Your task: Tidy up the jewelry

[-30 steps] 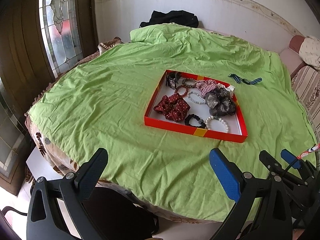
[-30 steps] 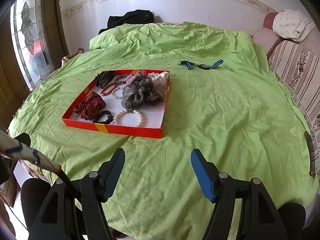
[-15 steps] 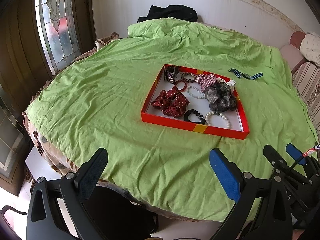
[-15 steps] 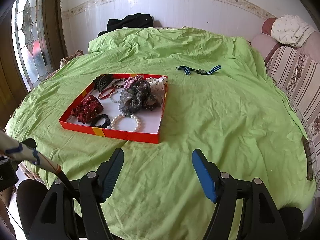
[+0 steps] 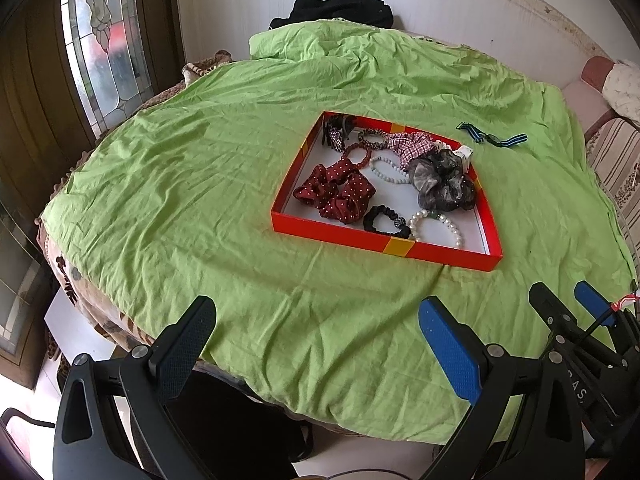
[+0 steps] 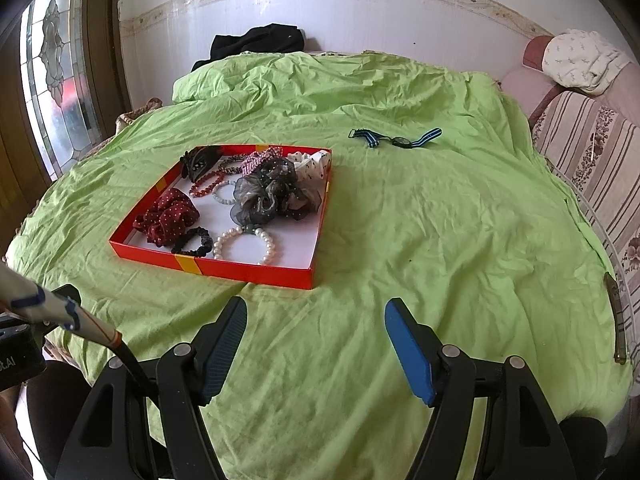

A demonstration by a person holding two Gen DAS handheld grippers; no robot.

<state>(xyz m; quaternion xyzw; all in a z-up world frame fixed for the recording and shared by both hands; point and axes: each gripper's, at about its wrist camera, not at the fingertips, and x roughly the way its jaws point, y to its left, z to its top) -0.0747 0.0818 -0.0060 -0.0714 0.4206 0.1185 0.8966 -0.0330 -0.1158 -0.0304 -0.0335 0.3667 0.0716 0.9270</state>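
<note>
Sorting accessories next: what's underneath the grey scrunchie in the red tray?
The grey scrunchie overlaps a white dotted scrunchie and the tray's white floor. Anything else beneath stays hidden.

red tray, green cloth, striped strap

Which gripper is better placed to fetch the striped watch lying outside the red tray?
Probably the right gripper: the striped watch lies on the cloth to the right of the red tray, on its side. Both grippers are open and empty, but the left gripper would cross the tray.
</note>
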